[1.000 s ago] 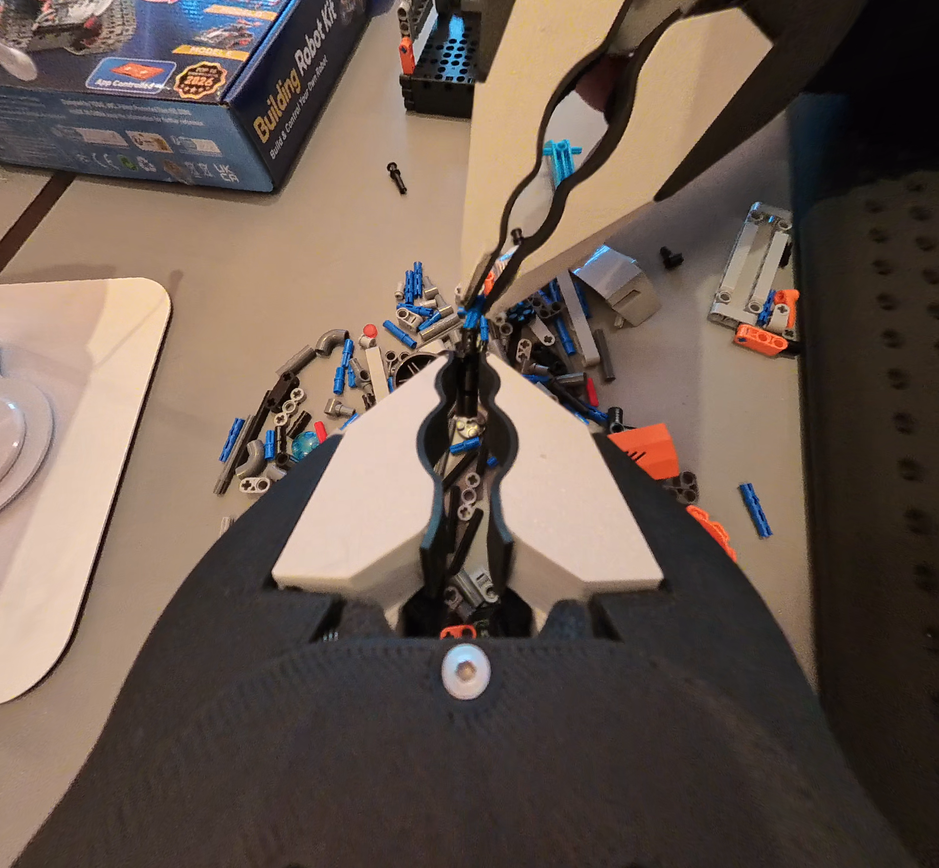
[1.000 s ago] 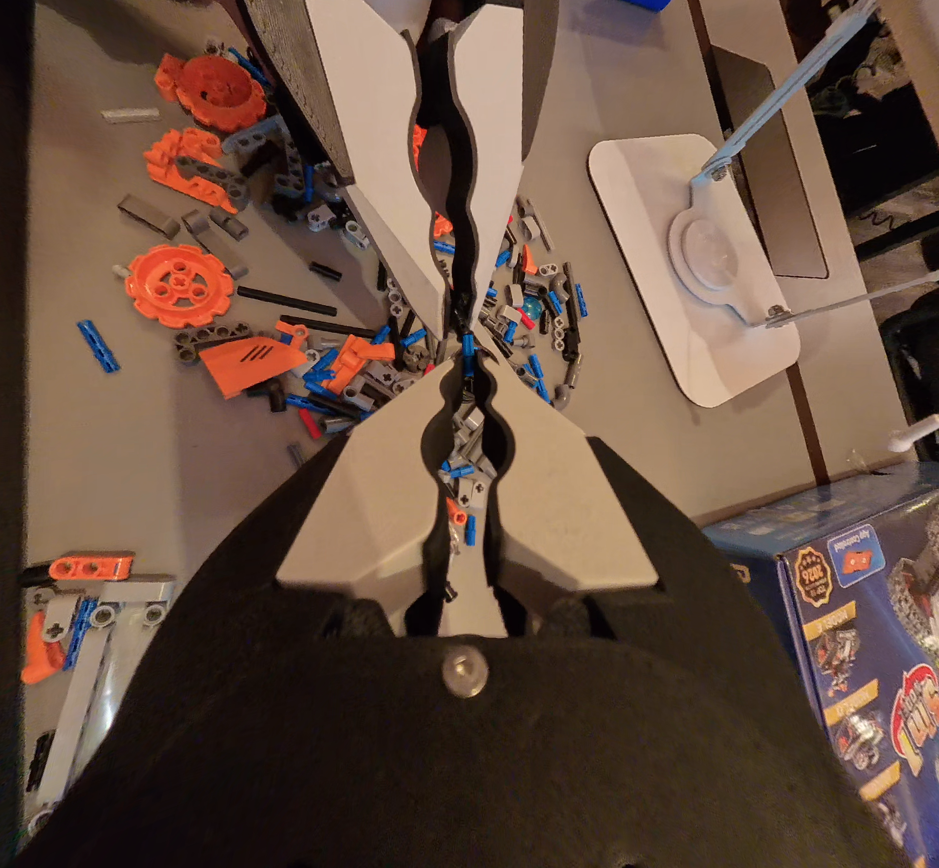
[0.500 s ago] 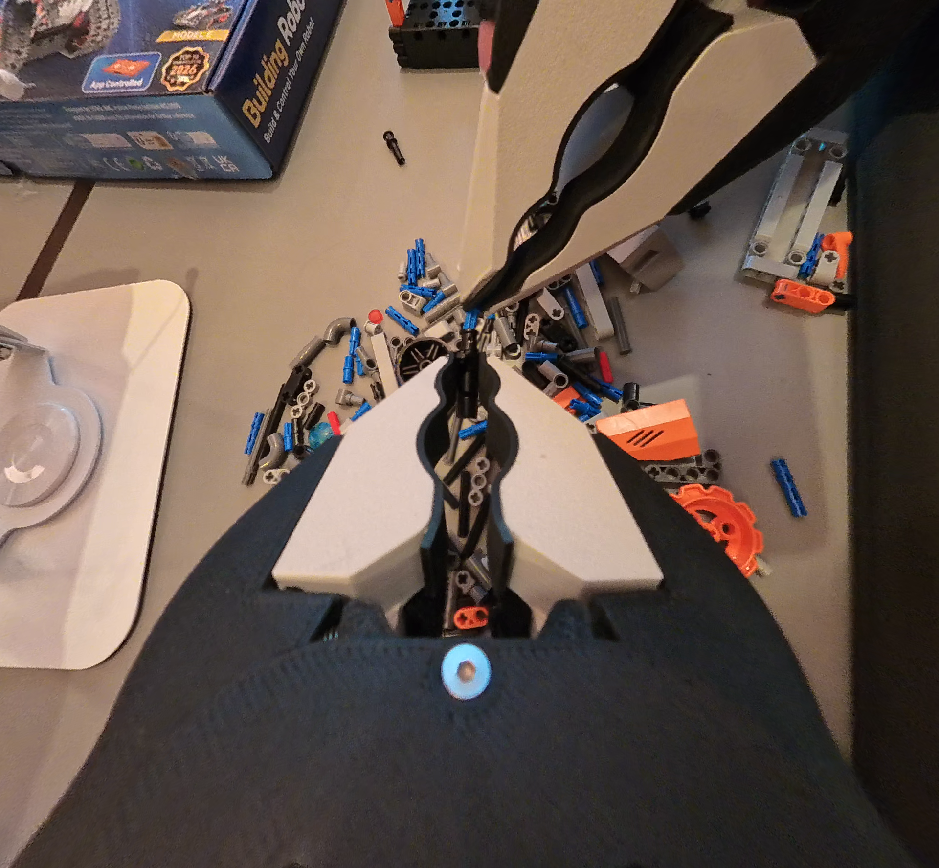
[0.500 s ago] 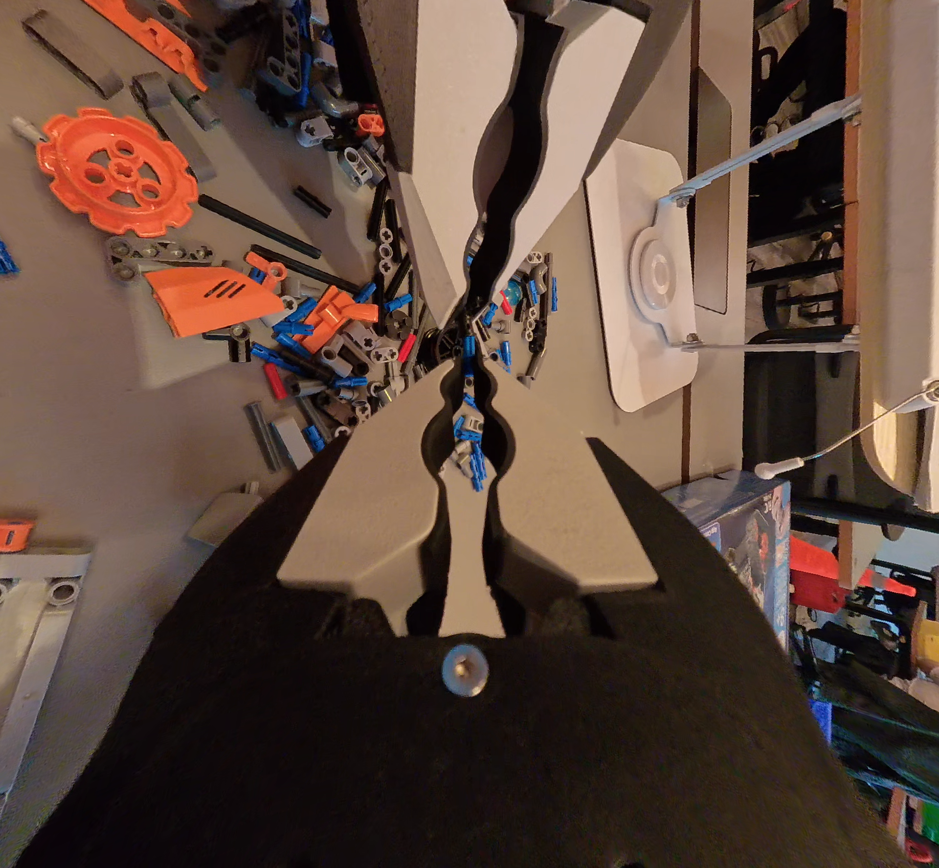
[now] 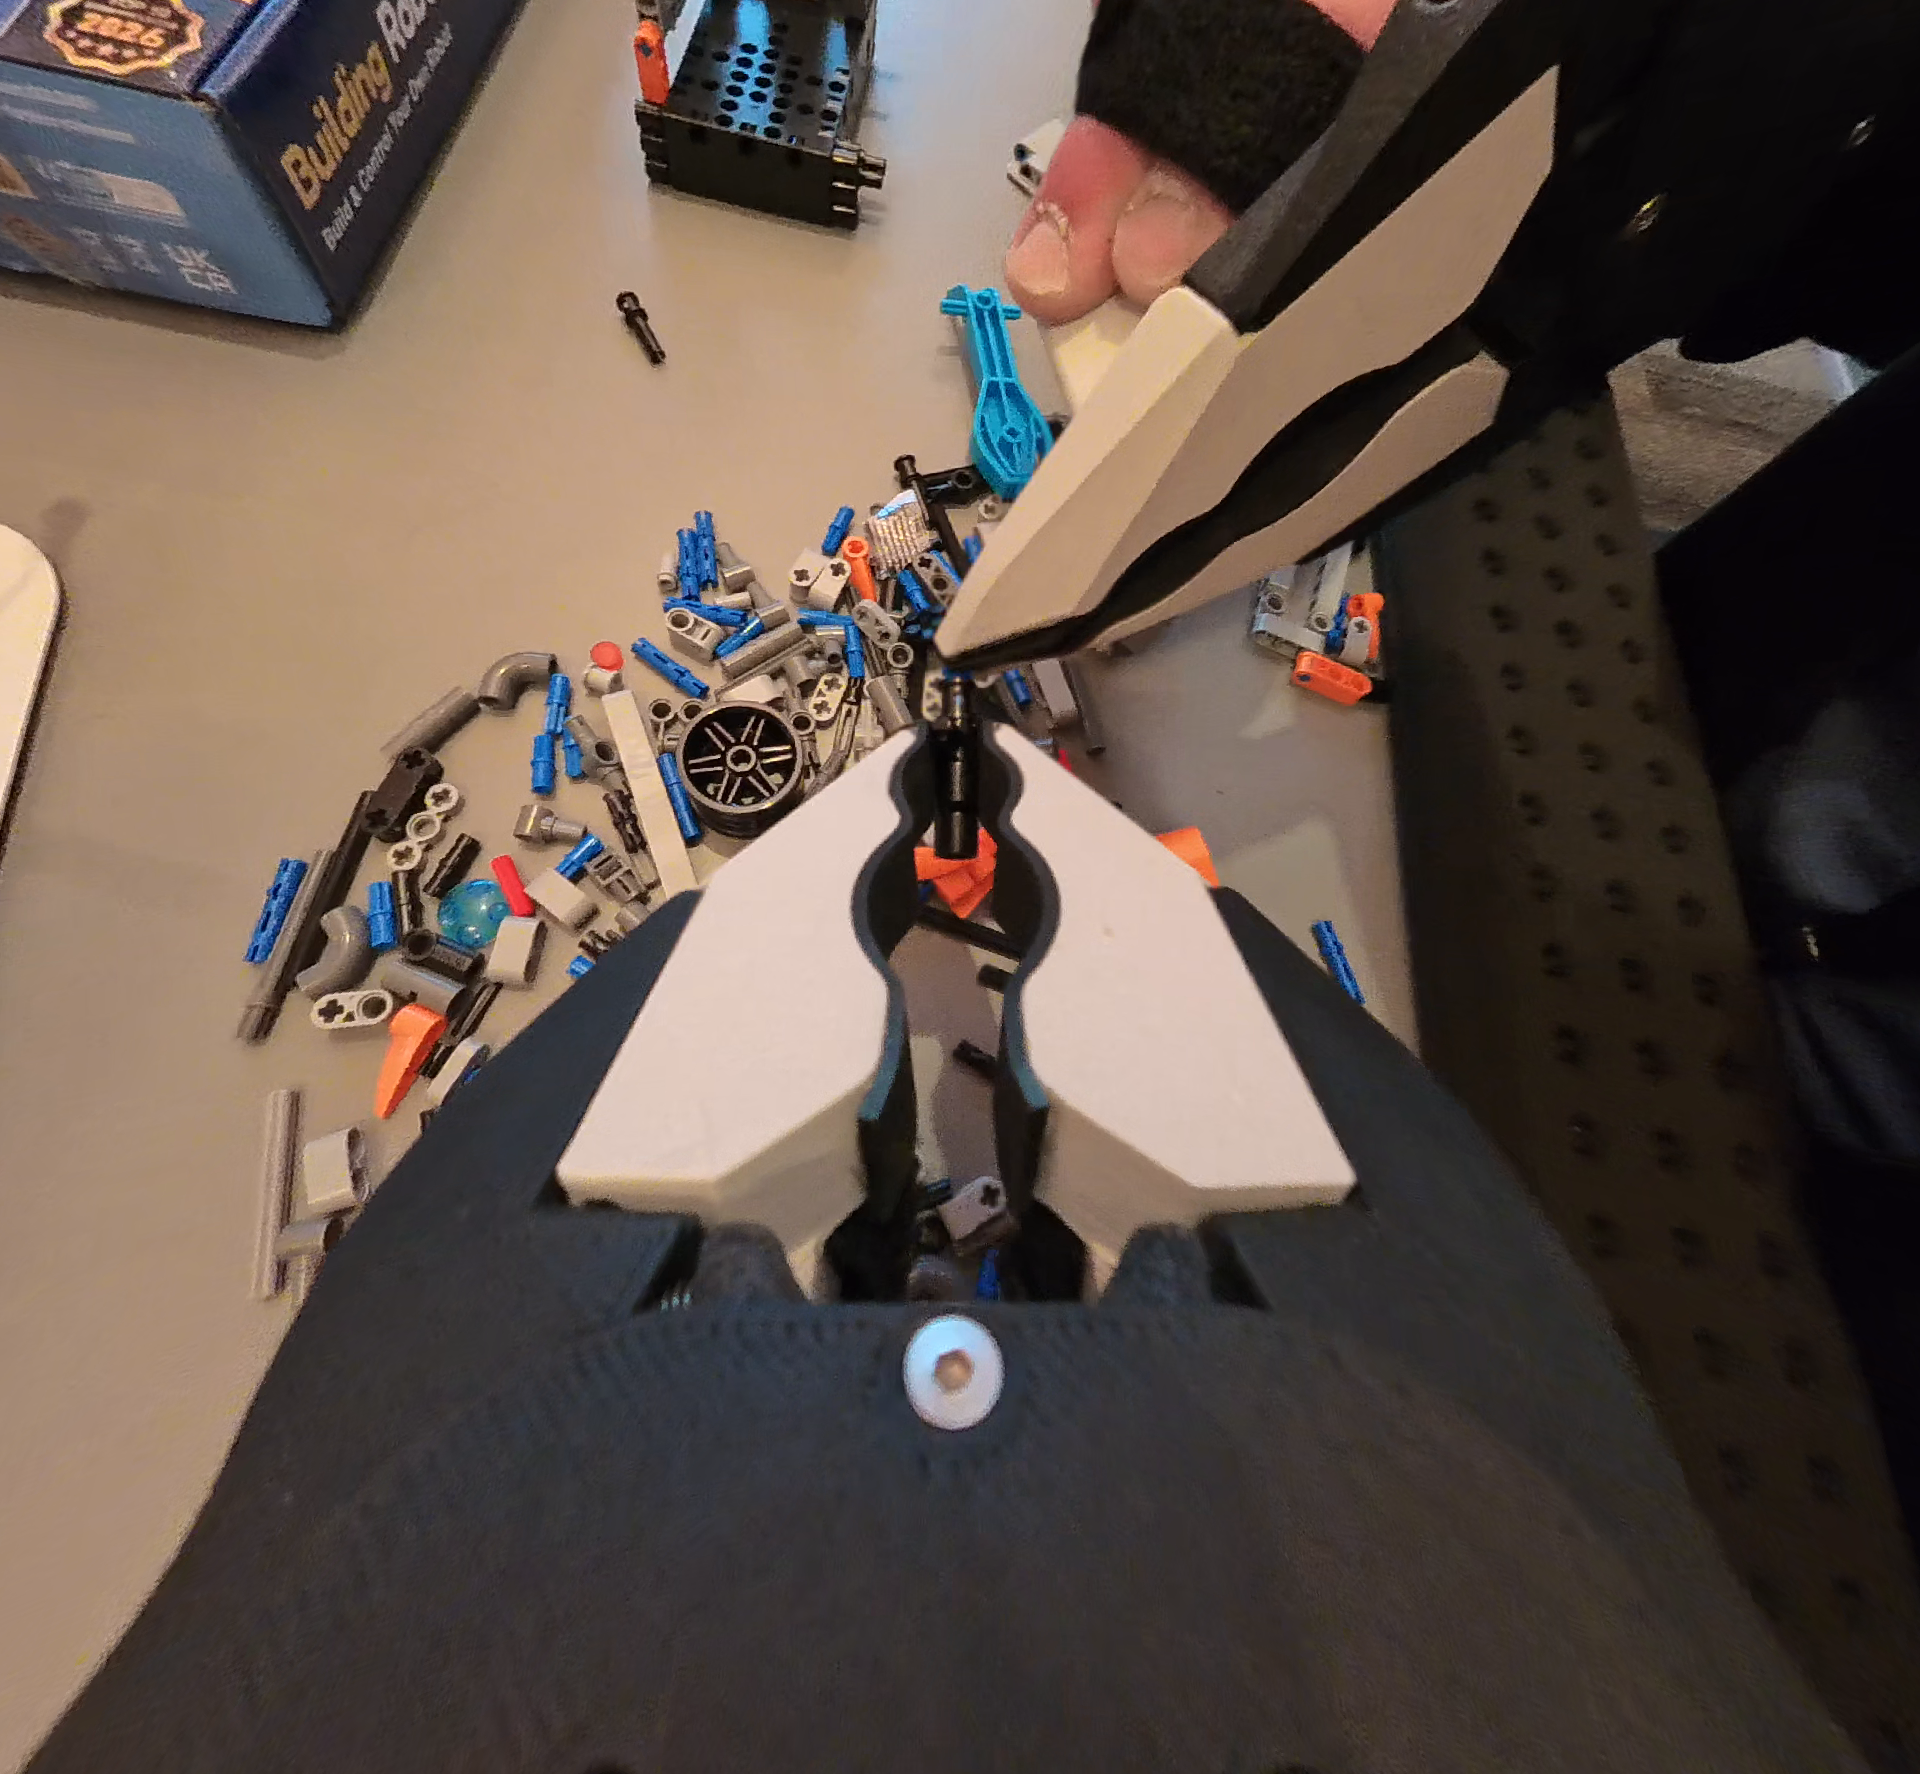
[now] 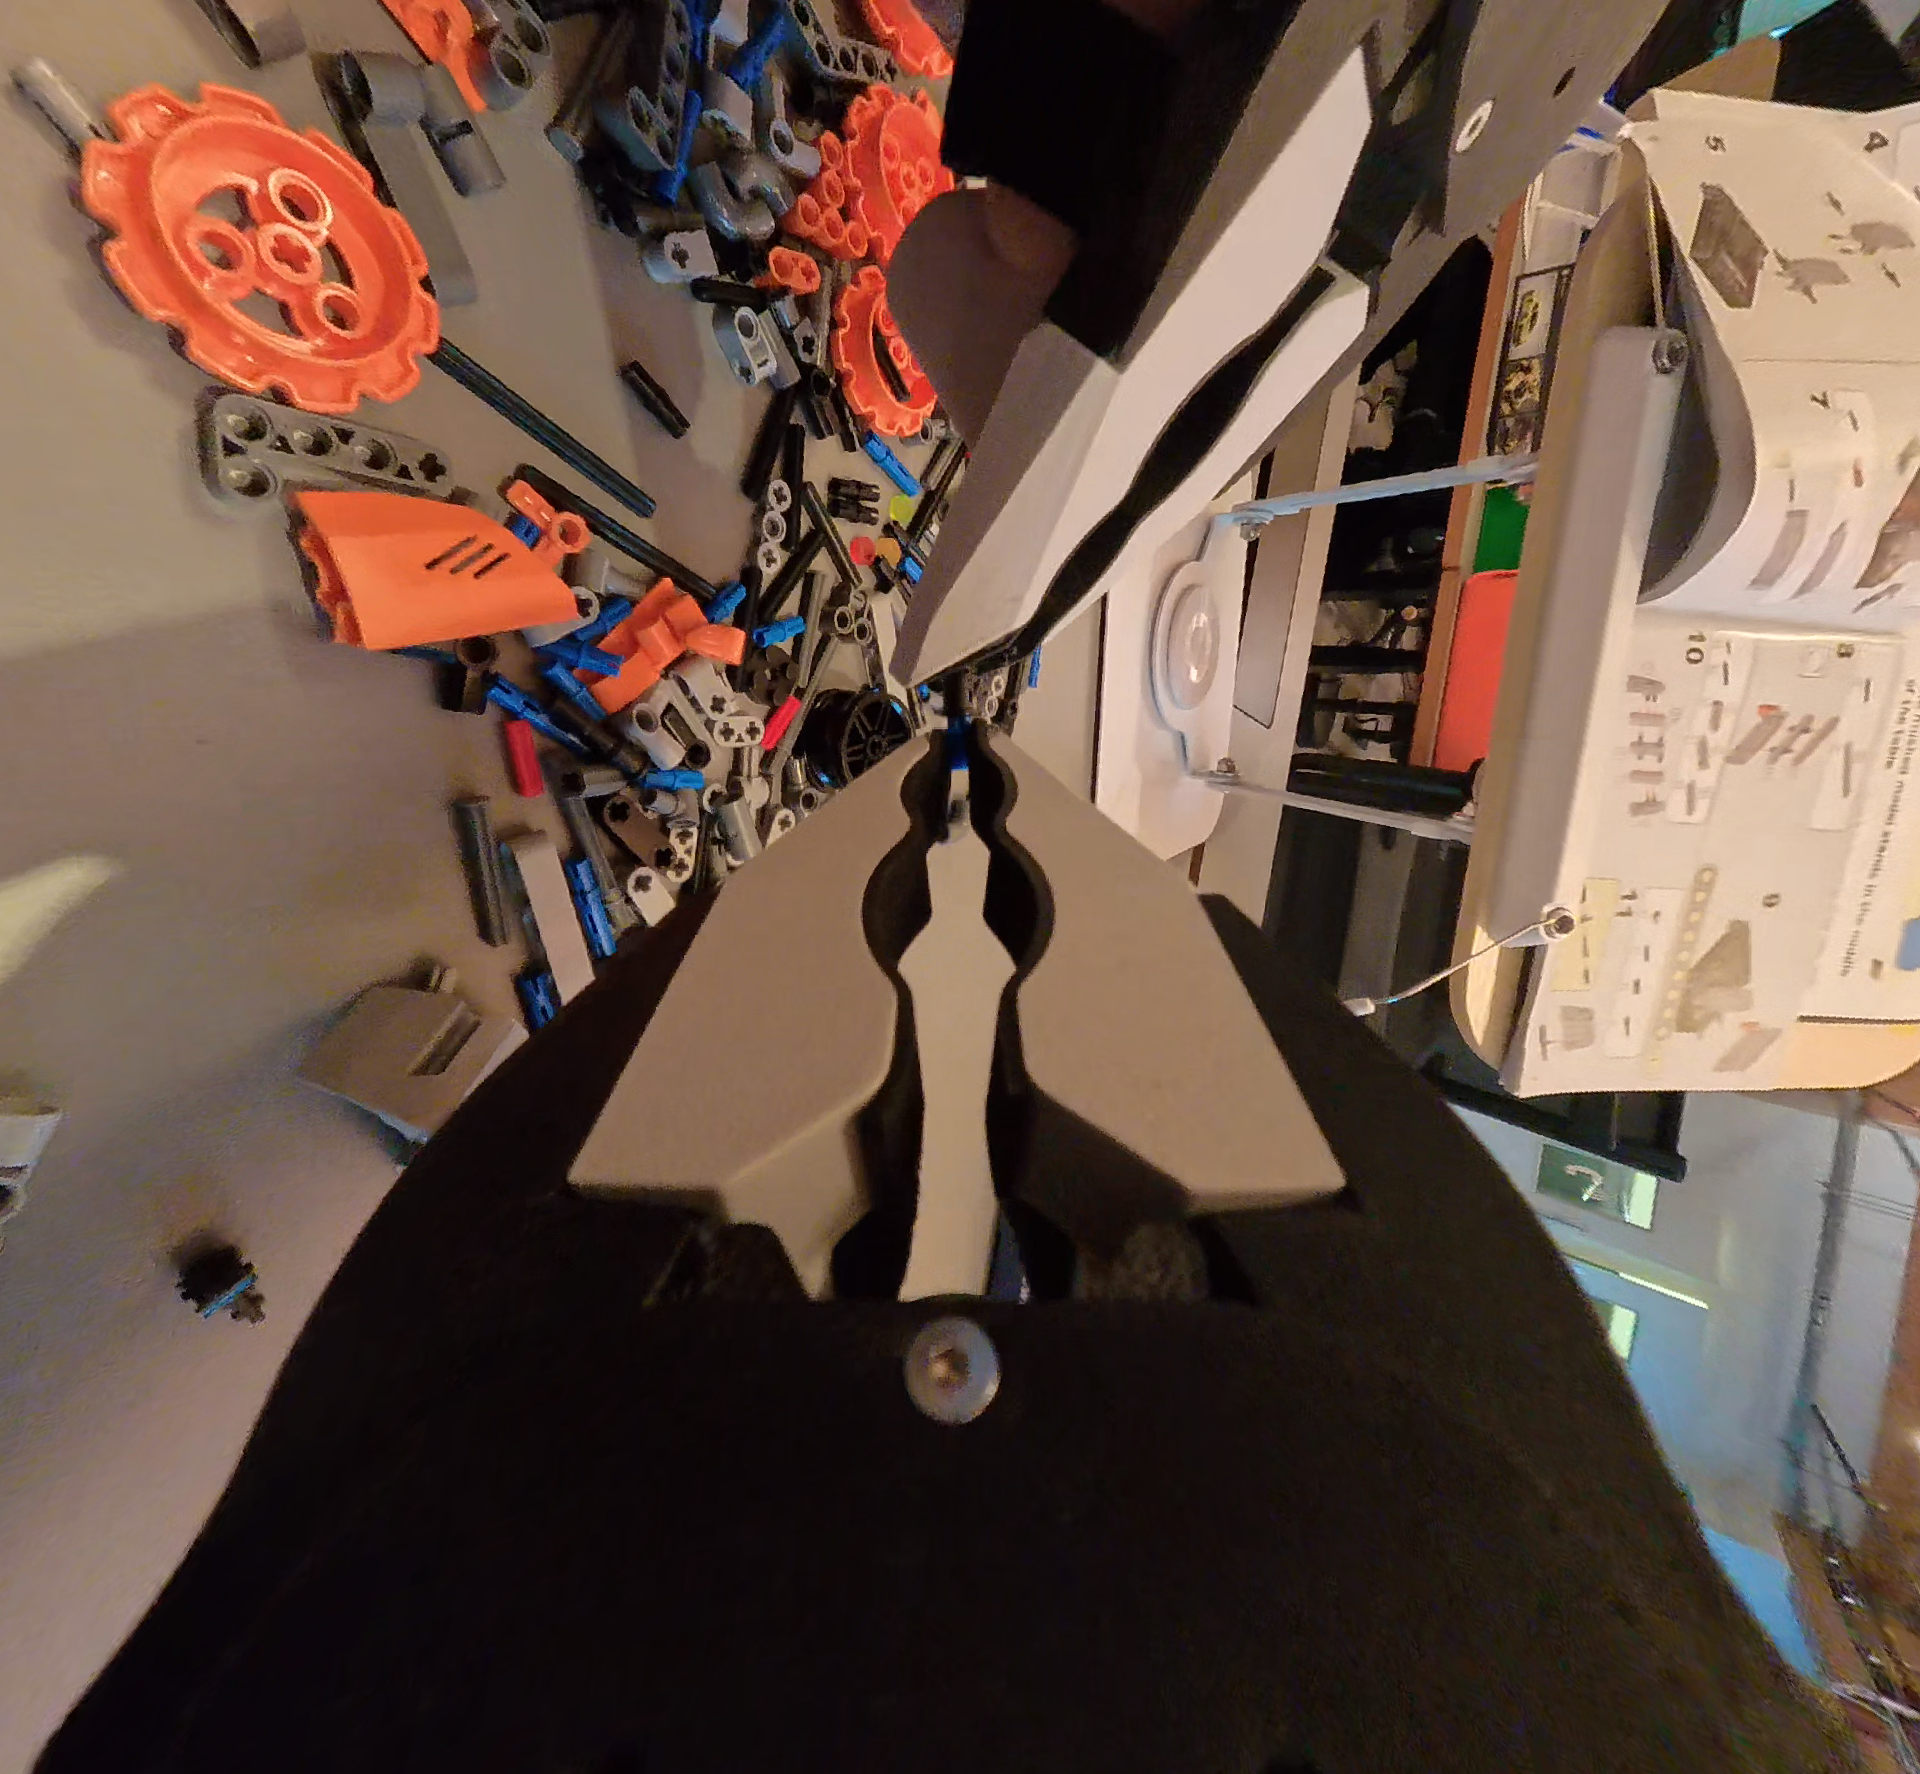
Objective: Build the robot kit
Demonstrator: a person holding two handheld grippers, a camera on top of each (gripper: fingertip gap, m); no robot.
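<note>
My left gripper (image 5: 956, 737) is shut on a short black pin (image 5: 953, 789) that stands between its tips, above a pile of small blue, grey and black building parts (image 5: 727, 664). My right gripper (image 6: 958, 737) is shut on a small blue pin (image 6: 956, 768). The two grippers meet tip to tip. The right gripper (image 5: 951, 652) comes in from the upper right in the left wrist view. The left gripper (image 6: 920, 675) comes in from the upper right in the right wrist view. The joint between the two pins is too small to make out.
A black wheel (image 5: 740, 763) lies in the pile. A blue kit box (image 5: 208, 62) and a black perforated assembly (image 5: 764, 93) stand at the back. Orange gears (image 6: 260, 249) and an orange panel (image 6: 416, 571) lie nearby. An instruction booklet (image 6: 1714, 581) sits on a stand. My left and right fingertips are right by each other.
The right gripper has swung from straight ahead to the upper right and tilted, and its view has rolled. Both grippers stay shut with tips together over the pile.
</note>
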